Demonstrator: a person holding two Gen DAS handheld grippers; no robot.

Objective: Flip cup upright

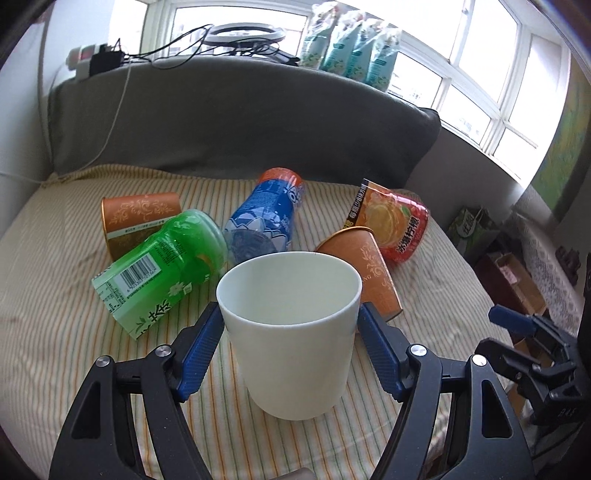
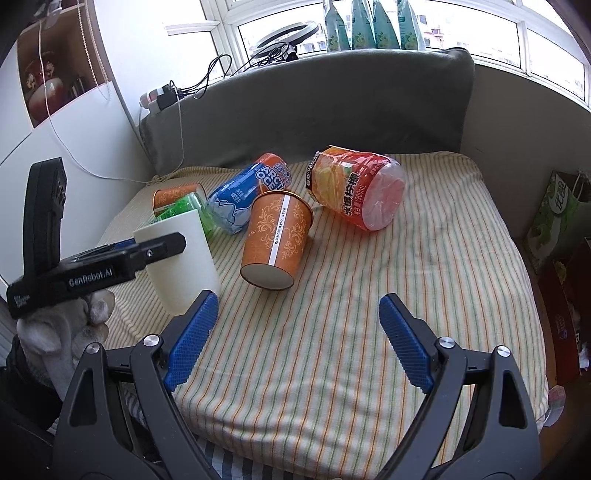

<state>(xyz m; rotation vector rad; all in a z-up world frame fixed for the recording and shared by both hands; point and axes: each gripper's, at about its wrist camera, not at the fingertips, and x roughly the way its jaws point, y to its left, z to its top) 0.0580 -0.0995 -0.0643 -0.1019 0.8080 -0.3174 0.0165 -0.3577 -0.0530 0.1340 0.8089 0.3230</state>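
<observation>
- Setting: a home room, by a window.
- Grey sofa backrest (image 2: 314, 99) behind a striped cushion cover (image 2: 369, 314).
- Windowsill carries a power strip (image 1: 92, 61), a ring light (image 1: 240, 35) and refill pouches (image 1: 351, 48).

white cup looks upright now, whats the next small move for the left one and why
Probably open the left hand-held gripper and back it away. The white cup already stands mouth up, its base on the striped cloth, with both blue pads against its sides. The right hand-held gripper is open and holds nothing.
</observation>
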